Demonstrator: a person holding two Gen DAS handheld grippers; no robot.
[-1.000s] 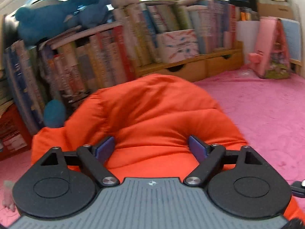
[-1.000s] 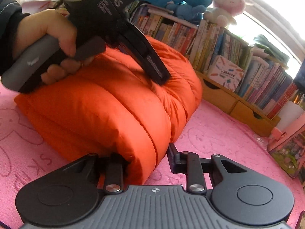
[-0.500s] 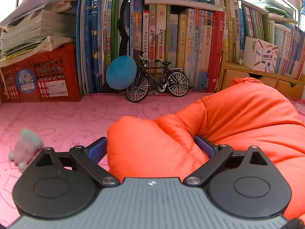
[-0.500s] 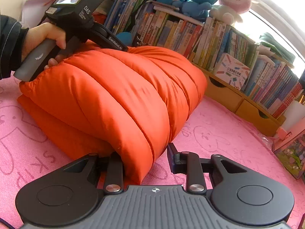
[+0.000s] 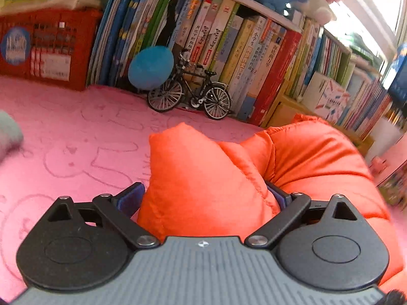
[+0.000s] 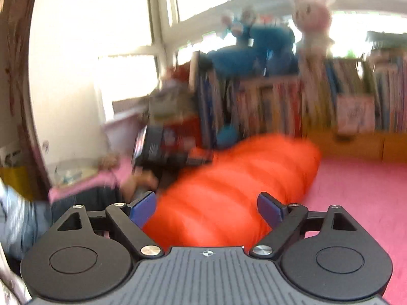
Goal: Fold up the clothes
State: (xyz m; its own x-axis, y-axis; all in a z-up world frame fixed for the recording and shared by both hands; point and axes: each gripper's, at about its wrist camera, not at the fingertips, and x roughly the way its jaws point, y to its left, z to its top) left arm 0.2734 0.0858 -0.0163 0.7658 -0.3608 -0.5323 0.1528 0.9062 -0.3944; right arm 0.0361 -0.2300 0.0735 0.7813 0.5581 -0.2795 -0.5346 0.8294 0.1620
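The left claw point(image 5: 203, 195) stands wide, its jaws spread on either side of a puffy corner of the orange jacket point(image 5: 292, 167); whether the blue pads press on the cloth cannot be told. The jacket lies folded in a thick bundle on the pink mat point(image 5: 76, 132), its bulk running off to the right of this claw. Ahead and to the left of the claw sits a red crate point(image 5: 45, 50); straight ahead a small model bicycle point(image 5: 189, 94) leans against a row of books point(image 5: 241, 56), with a blue ball point(image 5: 150, 67) just beside its front wheel.

The right claw point(image 6: 206, 209) is above the near end of the jacket, jaws opening, the cloth seen between them but the pads apart from it. This view is blurred. Ahead and left of this claw a hand point(image 6: 138, 183) holds the other tool at the jacket's far left edge. Plush toys point(image 6: 267, 43) sit on the bookshelf beyond.
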